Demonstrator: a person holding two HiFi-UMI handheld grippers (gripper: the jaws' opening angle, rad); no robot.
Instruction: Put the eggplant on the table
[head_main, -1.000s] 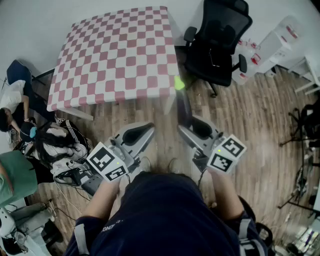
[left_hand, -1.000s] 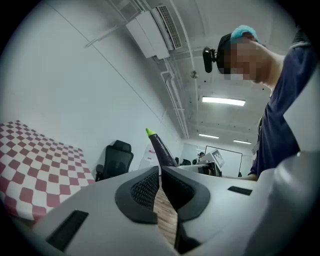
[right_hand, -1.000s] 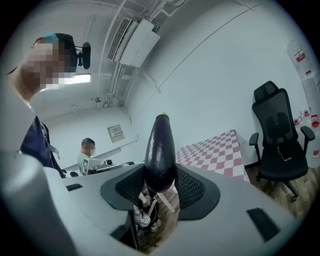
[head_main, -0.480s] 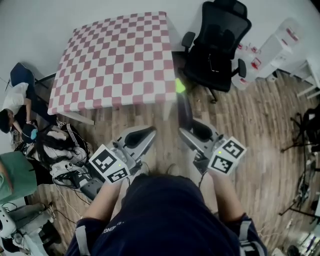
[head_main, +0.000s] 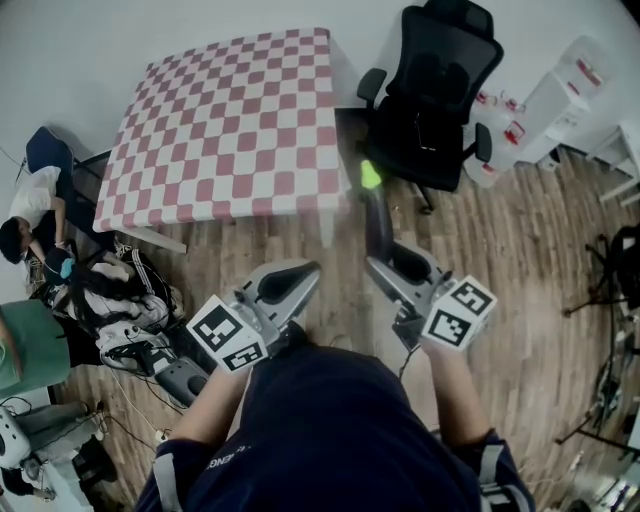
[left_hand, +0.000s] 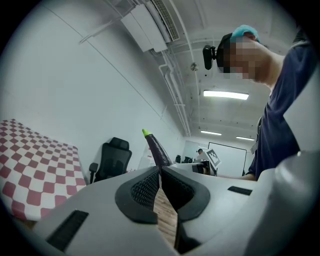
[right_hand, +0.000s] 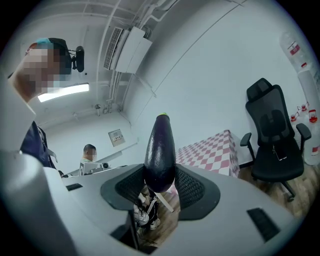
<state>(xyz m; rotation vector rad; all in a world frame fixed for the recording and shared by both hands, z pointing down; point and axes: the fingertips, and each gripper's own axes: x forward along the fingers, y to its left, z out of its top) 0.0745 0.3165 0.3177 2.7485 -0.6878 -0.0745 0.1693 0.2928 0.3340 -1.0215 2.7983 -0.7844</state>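
In the head view, the eggplant (head_main: 375, 222) is clamped in the right tongs (head_main: 379, 258). It juts forward with its green stem end near the surface's (head_main: 230, 120) near right corner, over the wood floor (head_main: 520, 250) between the surface and a black chair (head_main: 435, 90). It is not on the surface. Both tongs are held out in front of the person's body, side by side and about level. The left tongs (head_main: 306, 271) point toward the surface's near edge.

In the left gripper view, the left tongs (left_hand: 160, 172) are pinched together at the tips with nothing between them. The eggplant (left_hand: 158, 150) shows just beyond, with the chair (left_hand: 112, 160) and surface (left_hand: 35, 170) to the left.

In the right gripper view, the right tongs (right_hand: 160, 176) press both pads against the eggplant's (right_hand: 160, 145) thick end. It stands out along the jaws, with the surface (right_hand: 210, 152) and chair (right_hand: 272, 135) behind to the right.
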